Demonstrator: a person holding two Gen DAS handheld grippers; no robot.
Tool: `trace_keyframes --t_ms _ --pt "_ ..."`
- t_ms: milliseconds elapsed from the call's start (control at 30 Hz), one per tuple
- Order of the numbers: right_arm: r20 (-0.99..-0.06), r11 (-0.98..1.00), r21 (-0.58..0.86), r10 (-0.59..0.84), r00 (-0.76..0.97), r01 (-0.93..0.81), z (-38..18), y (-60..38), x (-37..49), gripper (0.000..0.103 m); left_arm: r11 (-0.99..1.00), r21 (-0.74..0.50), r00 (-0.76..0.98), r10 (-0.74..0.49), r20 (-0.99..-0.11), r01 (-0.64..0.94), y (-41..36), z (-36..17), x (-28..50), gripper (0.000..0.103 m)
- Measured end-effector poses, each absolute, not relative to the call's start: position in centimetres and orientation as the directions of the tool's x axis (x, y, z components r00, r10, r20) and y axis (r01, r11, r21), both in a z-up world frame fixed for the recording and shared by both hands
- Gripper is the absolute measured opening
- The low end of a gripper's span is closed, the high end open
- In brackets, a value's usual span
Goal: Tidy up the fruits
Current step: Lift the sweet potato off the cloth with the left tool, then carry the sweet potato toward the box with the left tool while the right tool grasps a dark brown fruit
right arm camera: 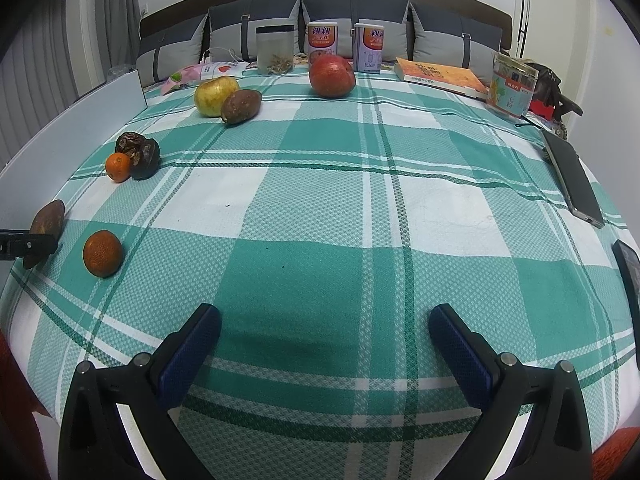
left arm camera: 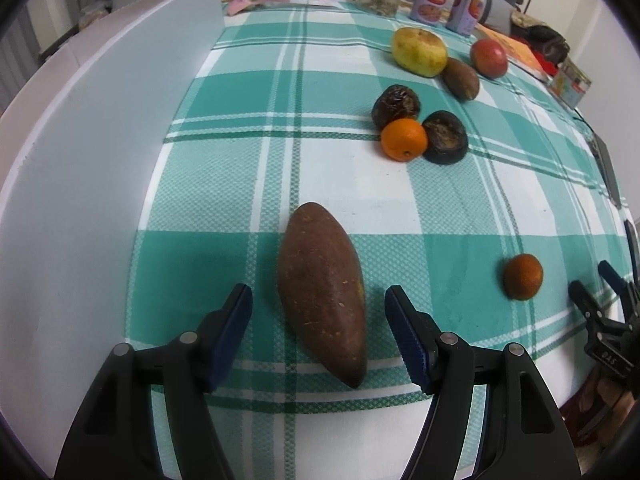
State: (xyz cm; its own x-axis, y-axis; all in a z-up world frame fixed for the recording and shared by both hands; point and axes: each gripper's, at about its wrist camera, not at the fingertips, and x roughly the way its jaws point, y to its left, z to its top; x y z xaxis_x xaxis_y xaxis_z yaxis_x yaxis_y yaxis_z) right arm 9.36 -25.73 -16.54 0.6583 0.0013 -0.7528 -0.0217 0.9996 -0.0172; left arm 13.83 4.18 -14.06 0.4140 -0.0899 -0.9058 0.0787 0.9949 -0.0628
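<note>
A table covered by a green-and-white checked cloth (right arm camera: 320, 208) is seen in both wrist views, with a white board (left arm camera: 100, 160) standing along its left edge. The left gripper (left arm camera: 318, 300) is held low over the cloth with its jaws spread wide; the large brown sweet potato (left arm camera: 324, 296) lies lengthwise between them, and no contact with either pad can be made out. The right gripper (right arm camera: 324, 320) is recorded over bare cloth, jaws spread, nothing between them. Toward the far side, a yellow pear-like fruit (left arm camera: 419, 51) is noted touching a smaller sweet potato (left arm camera: 461, 78), with a red apple (left arm camera: 489, 57) just beside them. Nearer the middle, a bright orange (left arm camera: 403, 139) is seen touching two dark shrivelled fruits (left arm camera: 396, 105) (left arm camera: 445, 137) in a tight cluster. A duller orange (left arm camera: 522, 277) lies alone, well apart from the cluster, to the right of the large sweet potato. Two cans (right arm camera: 322, 42), a clear jar (right arm camera: 275, 50), a book (right arm camera: 438, 74) and a phone (right arm camera: 572, 178) are noted along the far and right edges.
</note>
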Motion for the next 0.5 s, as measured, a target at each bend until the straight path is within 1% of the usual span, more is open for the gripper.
trace_keyframes --t_ms 100,200,233,267,333,367,433,500 --pt "-0.752 1.000 -0.017 0.001 0.659 -0.022 -16.5 -25.7 9.3 0.103 0.996 -0.045 0.426 -0.075 -0.902 0.079 4.0 -14.0 13.6 0.071" --pt "-0.752 1.000 -0.017 0.001 0.659 -0.022 -16.6 -25.7 9.3 0.103 0.995 -0.039 0.429 -0.073 -0.901 0.086 3.9 -14.1 13.5 0.068" --pt "-0.753 1.000 -0.017 0.002 0.658 -0.022 -16.6 -25.7 9.3 0.103 0.995 -0.041 0.428 -0.074 -0.901 0.086 3.9 -14.1 13.5 0.062" --pt "-0.756 1.000 -0.016 0.003 0.654 -0.024 -16.5 -25.7 9.4 0.103 0.996 -0.041 0.427 -0.074 -0.901 0.085 3.9 -14.2 13.5 0.058" --pt "-0.780 0.999 -0.002 0.019 0.626 -0.033 -16.2 -26.0 9.7 0.103 0.995 -0.039 0.436 -0.075 -0.897 0.091 4.0 -14.0 13.5 0.041" --pt "-0.786 0.999 0.027 0.039 0.617 -0.028 -15.6 -26.4 9.9 0.102 0.994 -0.051 0.435 -0.087 -0.896 0.093 4.1 -13.9 13.5 0.041" --pt "-0.733 0.994 0.112 0.092 0.674 -0.014 -13.2 -27.1 9.9 0.101 0.994 -0.071 0.437 -0.100 -0.894 0.084 4.6 -13.8 13.3 0.041" --pt "-0.705 0.988 0.141 0.140 0.696 -0.056 -11.3 -26.4 10.8 0.101 0.993 -0.086 0.442 -0.110 -0.890 0.075 5.1 -13.9 13.1 0.041"
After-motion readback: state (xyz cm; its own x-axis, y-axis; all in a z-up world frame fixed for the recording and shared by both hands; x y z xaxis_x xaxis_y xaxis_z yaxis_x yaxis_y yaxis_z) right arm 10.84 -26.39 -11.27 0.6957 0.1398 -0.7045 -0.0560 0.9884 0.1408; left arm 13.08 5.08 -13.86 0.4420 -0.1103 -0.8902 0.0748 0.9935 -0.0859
